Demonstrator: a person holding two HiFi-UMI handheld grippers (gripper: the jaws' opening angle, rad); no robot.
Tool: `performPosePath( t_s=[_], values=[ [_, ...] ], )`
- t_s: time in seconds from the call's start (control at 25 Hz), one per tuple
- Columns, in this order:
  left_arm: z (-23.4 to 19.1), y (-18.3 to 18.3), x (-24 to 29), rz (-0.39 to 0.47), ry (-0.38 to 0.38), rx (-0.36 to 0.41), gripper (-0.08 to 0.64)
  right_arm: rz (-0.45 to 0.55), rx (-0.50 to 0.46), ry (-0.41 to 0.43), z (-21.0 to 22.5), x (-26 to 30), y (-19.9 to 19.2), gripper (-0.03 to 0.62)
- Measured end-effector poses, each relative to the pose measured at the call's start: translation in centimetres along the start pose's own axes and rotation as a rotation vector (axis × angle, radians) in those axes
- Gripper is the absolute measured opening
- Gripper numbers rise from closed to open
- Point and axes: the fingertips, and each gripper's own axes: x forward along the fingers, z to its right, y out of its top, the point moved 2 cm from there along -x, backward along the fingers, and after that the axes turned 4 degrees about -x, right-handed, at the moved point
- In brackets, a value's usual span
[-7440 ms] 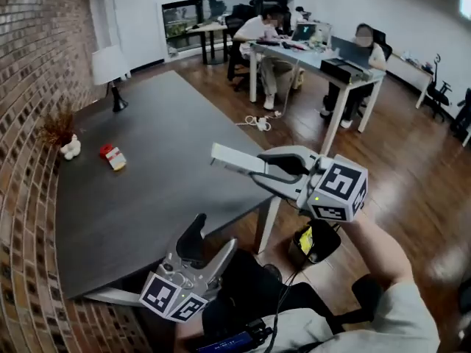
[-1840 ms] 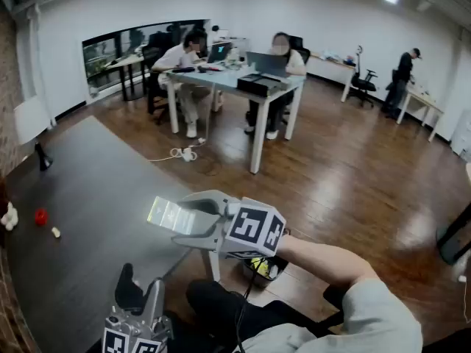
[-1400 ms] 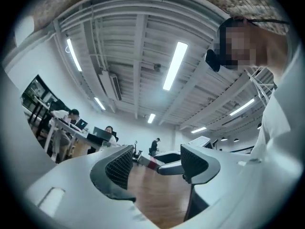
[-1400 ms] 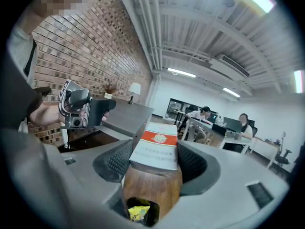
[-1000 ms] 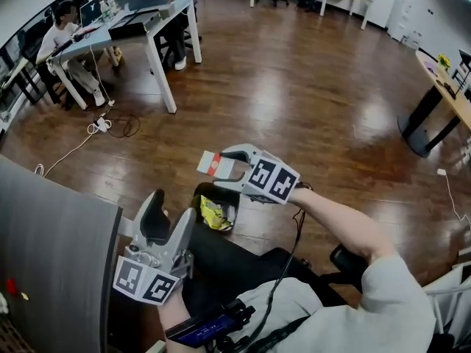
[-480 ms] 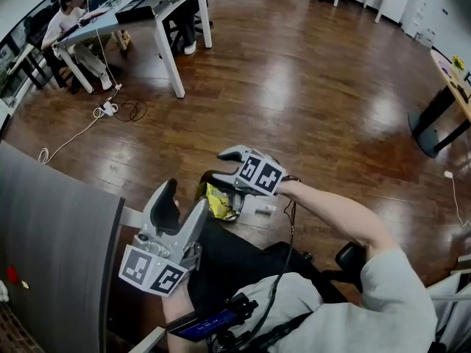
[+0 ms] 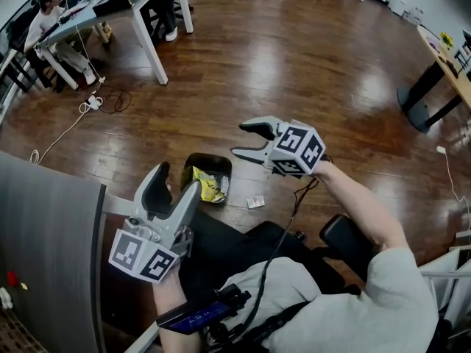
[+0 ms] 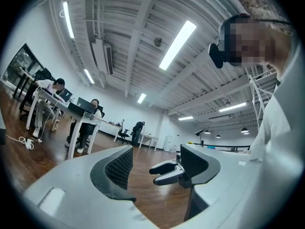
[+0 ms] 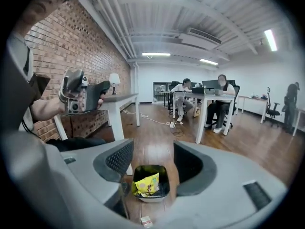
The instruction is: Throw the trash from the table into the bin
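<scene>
Your right tool (image 7: 243, 140), jaws just opening and empty, points at the bin (image 7: 208, 157) mid-frame; left tool (image 7: 175, 180) open beside the dark surface (image 7: 44, 234).

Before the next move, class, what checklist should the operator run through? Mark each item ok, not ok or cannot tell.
1. Right gripper empty: ok, its jaws have just been opening and nothing is between them.
2. Left gripper empty: ok, jaws apart.
3. Small carton in the bin: not ok, it lies on the floor beside it.
4. Yellow wrapper in the bin: ok.
5. Table free of trash: not ok, a red item lies on it.
</scene>
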Motion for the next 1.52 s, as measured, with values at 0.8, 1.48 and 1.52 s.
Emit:
performPosePath(
  t_s=[0.8, 1.48, 1.52],
  values=[
    [-0.8, -13.9, -2.3, -0.143, 0.080, -0.204, 0.322, -0.711, -0.046, 0.243, -9.6, 11.6, -39.1, 0.377],
    [-6.5, -17.1, -1.5, -0.037, 0.058, -0.383, 0.321, -1.036, -0.268, 0.244, -11.6, 20.3, -63.8, 0.330],
    [-6.5, -16.8, -1.6, -0.022, 0.054, -0.391, 0.321, -1.053, -0.251, 0.259, -11.8, 20.3, -64.2, 0.319]
  ],
)
